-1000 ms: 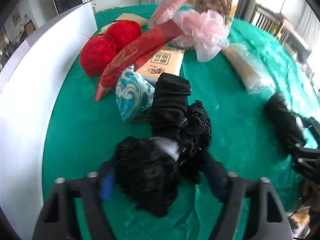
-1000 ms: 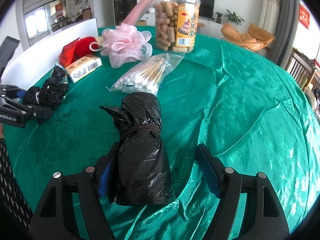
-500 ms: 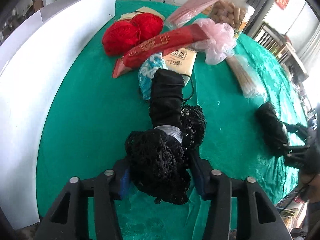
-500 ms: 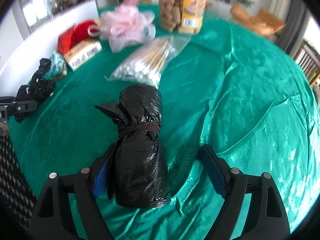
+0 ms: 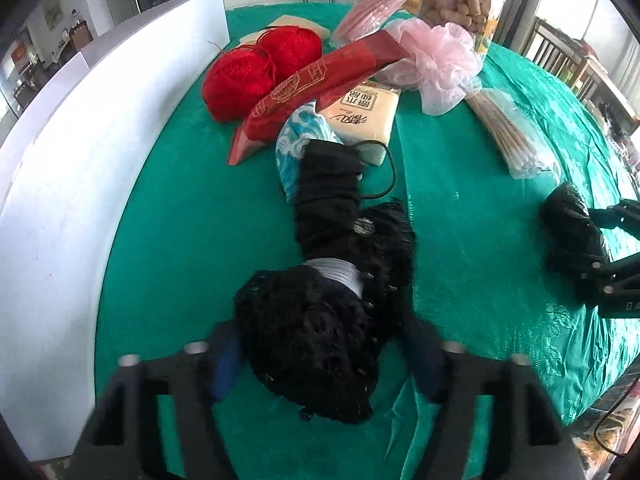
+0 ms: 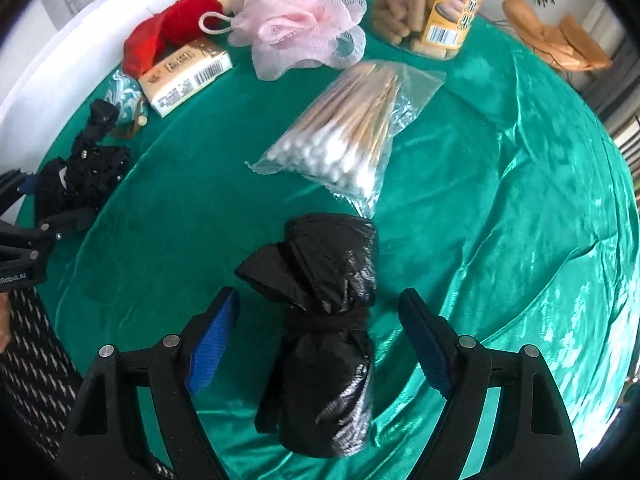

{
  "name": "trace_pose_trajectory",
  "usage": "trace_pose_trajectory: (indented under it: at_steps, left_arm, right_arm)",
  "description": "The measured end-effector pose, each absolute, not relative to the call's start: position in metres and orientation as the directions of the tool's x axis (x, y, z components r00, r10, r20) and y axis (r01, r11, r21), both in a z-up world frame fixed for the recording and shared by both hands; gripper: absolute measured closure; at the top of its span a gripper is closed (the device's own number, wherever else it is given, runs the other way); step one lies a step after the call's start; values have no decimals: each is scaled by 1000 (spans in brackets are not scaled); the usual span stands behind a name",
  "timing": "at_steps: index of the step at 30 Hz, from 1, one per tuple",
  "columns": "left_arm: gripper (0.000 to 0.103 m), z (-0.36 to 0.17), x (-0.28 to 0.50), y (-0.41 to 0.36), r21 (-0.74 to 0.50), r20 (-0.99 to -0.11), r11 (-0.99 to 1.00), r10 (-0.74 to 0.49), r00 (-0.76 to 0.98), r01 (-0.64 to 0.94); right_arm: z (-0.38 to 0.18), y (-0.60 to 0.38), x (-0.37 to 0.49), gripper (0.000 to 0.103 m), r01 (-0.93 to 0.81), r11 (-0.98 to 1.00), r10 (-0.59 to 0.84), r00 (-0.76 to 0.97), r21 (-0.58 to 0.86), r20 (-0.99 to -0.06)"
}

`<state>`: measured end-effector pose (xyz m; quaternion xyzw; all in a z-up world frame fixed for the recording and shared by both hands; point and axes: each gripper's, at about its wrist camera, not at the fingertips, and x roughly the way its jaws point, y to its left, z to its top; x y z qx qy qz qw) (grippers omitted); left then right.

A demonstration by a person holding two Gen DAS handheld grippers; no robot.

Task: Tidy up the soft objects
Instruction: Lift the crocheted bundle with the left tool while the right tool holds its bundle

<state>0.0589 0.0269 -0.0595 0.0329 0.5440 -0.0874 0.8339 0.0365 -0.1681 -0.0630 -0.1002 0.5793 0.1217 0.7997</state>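
A black mesh bundle [image 5: 312,340] wrapped around a rolled black cloth [image 5: 328,184] lies on the green tablecloth [image 5: 192,220]. My left gripper [image 5: 322,344] has it between its blue pads, which press on both sides. To the right lies a tied roll of black plastic bags [image 6: 328,320], also seen in the left wrist view [image 5: 572,232]. My right gripper [image 6: 318,300] points down over the roll. Its jaws stand wide and are closing a little, with a gap between each pad and the roll.
Behind the bundle lie a blue-white pouch [image 5: 296,144], a tissue pack [image 5: 360,112], a red packet [image 5: 320,84], two red yarn balls [image 5: 256,68] and a pink bath pouf [image 6: 296,20]. A bag of cotton swabs [image 6: 348,136] and a snack jar [image 6: 428,4] stand further back. A white board [image 5: 80,140] walls the left side.
My left gripper's jaws have narrowed onto the mesh bundle. My right gripper has shifted and tipped further down, so the bag roll now sits centred between its jaws instead of against the left pad.
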Motion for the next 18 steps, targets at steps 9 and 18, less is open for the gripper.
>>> trace_pose_trajectory:
  at_steps: [9,18]
  left_arm:
    - [62,-50,54,36,-49,-883,989,-108,458,139]
    - [62,-36,39,46,-70,-850,991,-120,513,116]
  right_arm:
    - [-42,-178,15,64,-295,956,104,369,-10,-923]
    - [-30,-172,2,64,-292,955,164,381,50,-910]
